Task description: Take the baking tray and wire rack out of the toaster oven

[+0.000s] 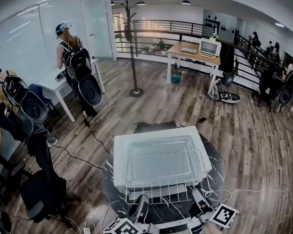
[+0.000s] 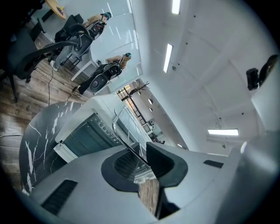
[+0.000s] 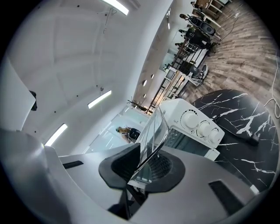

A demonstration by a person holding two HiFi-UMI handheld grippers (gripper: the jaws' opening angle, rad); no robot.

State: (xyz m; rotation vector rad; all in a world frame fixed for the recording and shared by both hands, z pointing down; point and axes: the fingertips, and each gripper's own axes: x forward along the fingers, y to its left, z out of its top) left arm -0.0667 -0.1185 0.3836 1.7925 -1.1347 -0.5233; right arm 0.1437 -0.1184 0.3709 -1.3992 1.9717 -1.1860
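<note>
With the left claw [image 2: 142,159] and right claw [image 3: 146,162] each narrowed onto the near edge, pinching the wire rack [image 1: 164,186] and, seemingly, the baking tray [image 1: 160,154] stacked with it. Holding both roughly level over the top of the toaster oven [image 1: 118,161], clear of its cavity. Judging removal as done; requiring next an even, matched set-down to avoid tipping the stack. Working over a round black marble desk [image 1: 213,152] on a wooden floor [image 1: 254,133], with people [image 1: 73,59] standing beyond.
</note>
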